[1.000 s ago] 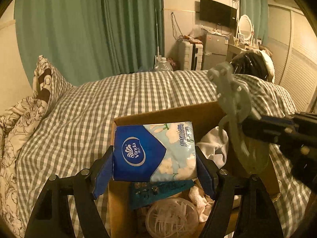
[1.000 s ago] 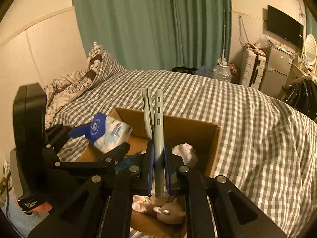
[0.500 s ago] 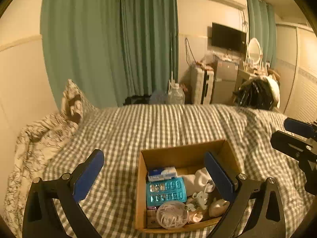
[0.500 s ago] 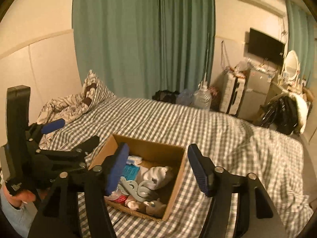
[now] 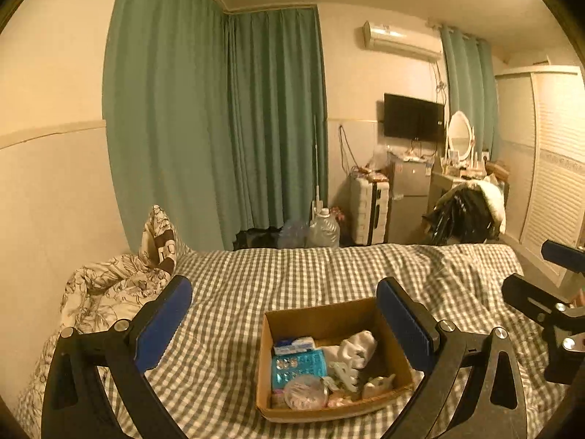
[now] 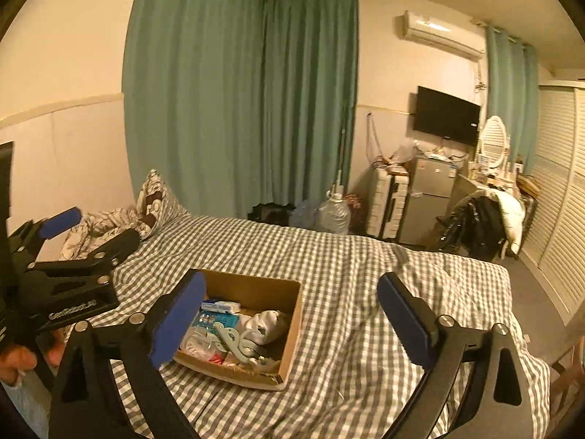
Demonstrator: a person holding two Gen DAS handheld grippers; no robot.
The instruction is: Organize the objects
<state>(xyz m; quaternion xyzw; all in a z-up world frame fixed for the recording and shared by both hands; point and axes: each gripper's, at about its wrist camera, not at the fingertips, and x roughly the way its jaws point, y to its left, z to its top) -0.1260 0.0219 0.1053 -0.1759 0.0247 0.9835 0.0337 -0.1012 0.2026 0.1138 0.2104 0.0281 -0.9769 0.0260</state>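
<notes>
Both grippers have pulled up and back from the cardboard box (image 5: 331,358) since a second ago, and the tissue pack (image 5: 294,345) and the pale hanger (image 6: 234,340) that they held then now lie inside it. On the left gripper (image 5: 283,323) the jaws stand wide with nothing between them, and they have just been opening. On the right gripper (image 6: 290,320) the jaws are wide too, they have also just been opening, and nothing sits between them. The box rests on the checked bed cover (image 5: 292,278), near the front edge of the bed, and it looks quite full — a blue tray (image 5: 298,367), a white cloth (image 5: 356,344), a clear round tub (image 5: 303,397) and small bits share the space. From what I can see, no loose thing waits on the bed cover, so the putting-in step looks done. To finish well, I think the person should lift both grippers straight up and keep them clear of the box walls, so no jaw knocks the box. The bed is soft, so a bump could tip it — slow hands are best. If more things need to go in, it would help to lay them flat on top and not push hard.
</notes>
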